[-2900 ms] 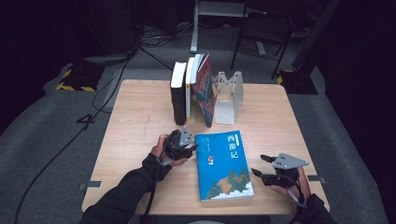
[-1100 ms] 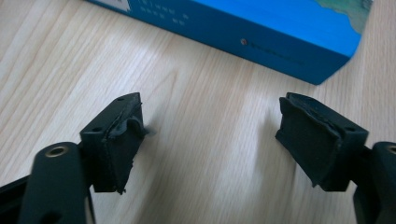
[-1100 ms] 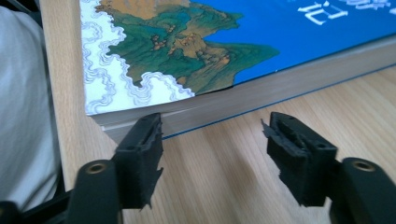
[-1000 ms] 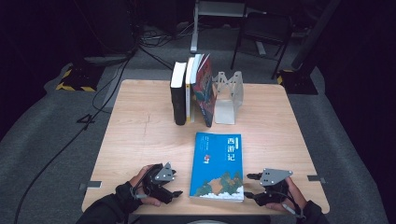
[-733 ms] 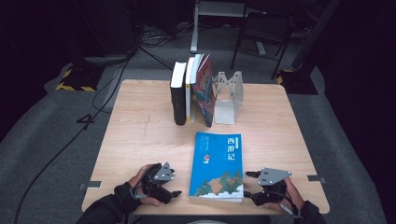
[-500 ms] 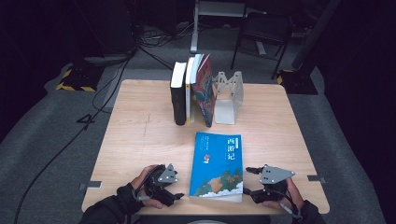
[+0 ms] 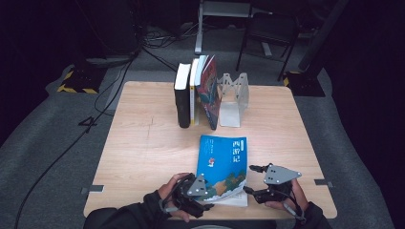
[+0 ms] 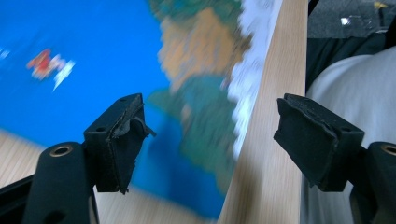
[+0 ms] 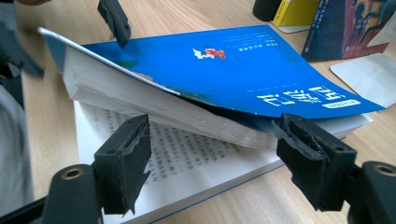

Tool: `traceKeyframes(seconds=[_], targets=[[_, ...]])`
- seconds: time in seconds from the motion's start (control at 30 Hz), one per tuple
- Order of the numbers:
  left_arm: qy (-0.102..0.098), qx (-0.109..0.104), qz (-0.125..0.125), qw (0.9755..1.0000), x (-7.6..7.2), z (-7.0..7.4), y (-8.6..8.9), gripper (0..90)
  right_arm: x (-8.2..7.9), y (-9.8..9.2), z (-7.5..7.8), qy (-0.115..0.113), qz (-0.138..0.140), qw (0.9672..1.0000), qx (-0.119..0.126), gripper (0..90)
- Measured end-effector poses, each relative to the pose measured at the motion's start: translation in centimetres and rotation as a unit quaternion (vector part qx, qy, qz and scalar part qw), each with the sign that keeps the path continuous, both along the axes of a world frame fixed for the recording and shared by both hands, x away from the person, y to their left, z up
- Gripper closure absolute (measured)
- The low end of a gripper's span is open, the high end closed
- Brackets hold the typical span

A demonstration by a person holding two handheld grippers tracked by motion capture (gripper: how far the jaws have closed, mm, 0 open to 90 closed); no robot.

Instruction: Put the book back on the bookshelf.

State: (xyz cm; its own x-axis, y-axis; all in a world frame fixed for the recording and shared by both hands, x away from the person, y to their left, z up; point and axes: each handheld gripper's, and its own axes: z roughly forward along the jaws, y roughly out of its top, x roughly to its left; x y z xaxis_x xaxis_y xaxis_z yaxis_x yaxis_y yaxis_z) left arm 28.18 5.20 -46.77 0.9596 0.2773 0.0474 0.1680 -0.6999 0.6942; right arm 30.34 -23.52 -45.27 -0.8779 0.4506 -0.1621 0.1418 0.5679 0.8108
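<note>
the table [image 7: 143, 143] is a light wooden square, standing on grey carpet. near its far edge, about the middle, a row of upright books [image 7: 196, 90] leans against a pale metal bookend [image 7: 234, 98]: a black one at the left, a thin yellow-spined one, then a dark one with a red and blue cover.

the blue book [image 7: 223, 160] lies close to the near edge, a little right of the middle, title end toward the far edge. in the right gripper view its cover and a thick wad of upper pages [image 9: 154, 105] are lifted at the near end, with printed pages showing beneath.

the left gripper [image 7: 198, 193] is at the book's near left corner, jaws spread and just closing a little, with the cover's corner and bare table seen between them. the right gripper [image 7: 253, 181] is at the book's right side near that edge, jaws spread, facing the gap under the raised pages and gripping nothing.
</note>
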Motion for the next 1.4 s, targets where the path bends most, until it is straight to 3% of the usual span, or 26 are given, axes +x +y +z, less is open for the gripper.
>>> traceKeyframes(seconds=[0.13, 0.47, 0.53, 0.67, 0.77, 0.83, 1.17, 1.33, 1.4], targets=[[-0.007, 0.000, 0.013, 0.9999, 0.1, -0.2, -2.3, 26.2, 0.2, 0.2, 0.2, -0.004, 0.001, 1.0000, 0.005, 25.6], [-0.042, 0.001, 0.046, 0.9980, 0.5, -0.3, -4.7, 33.3, 0.6, 0.8, 0.6, -0.014, 0.004, 0.9998, 0.010, 25.1], [-0.049, 0.003, 0.056, 0.9972, 0.5, -0.2, -4.7, 39.0, 0.7, 0.9, 0.7, -0.017, 0.005, 0.9997, 0.015, 25.1], [-0.046, -0.004, 0.044, 0.9980, 0.8, 0.1, -4.2, 50.5, 0.8, 1.1, 0.8, -0.021, -0.001, 0.9996, 0.018, 25.2], [-0.066, -0.002, 0.032, 0.9973, 0.5, 0.6, -3.8, 66.0, 1.0, 1.0, 0.8, -0.020, -0.006, 0.9995, 0.023, 26.1], [-0.073, -0.016, 0.027, 0.9968, 0.6, 0.8, -3.2, 73.5, 1.1, 0.9, 0.8, -0.017, -0.007, 0.9995, 0.026, 26.8], [-0.032, -0.047, -0.004, 0.9984, 2.6, 0.8, 1.0, 77.2, 2.2, 1.2, -0.8, -0.006, -0.007, 0.9999, -0.011, 29.6], [-0.030, -0.056, 0.002, 0.9980, 2.8, 1.1, 2.6, 77.4, 3.0, 2.2, -1.4, -0.013, 0.009, 0.9992, -0.036, 29.7], [-0.033, -0.053, 0.002, 0.9981, 2.8, 1.1, 3.2, 77.8, 3.4, 2.4, -1.4, -0.017, 0.007, 0.9993, -0.031, 30.2]])
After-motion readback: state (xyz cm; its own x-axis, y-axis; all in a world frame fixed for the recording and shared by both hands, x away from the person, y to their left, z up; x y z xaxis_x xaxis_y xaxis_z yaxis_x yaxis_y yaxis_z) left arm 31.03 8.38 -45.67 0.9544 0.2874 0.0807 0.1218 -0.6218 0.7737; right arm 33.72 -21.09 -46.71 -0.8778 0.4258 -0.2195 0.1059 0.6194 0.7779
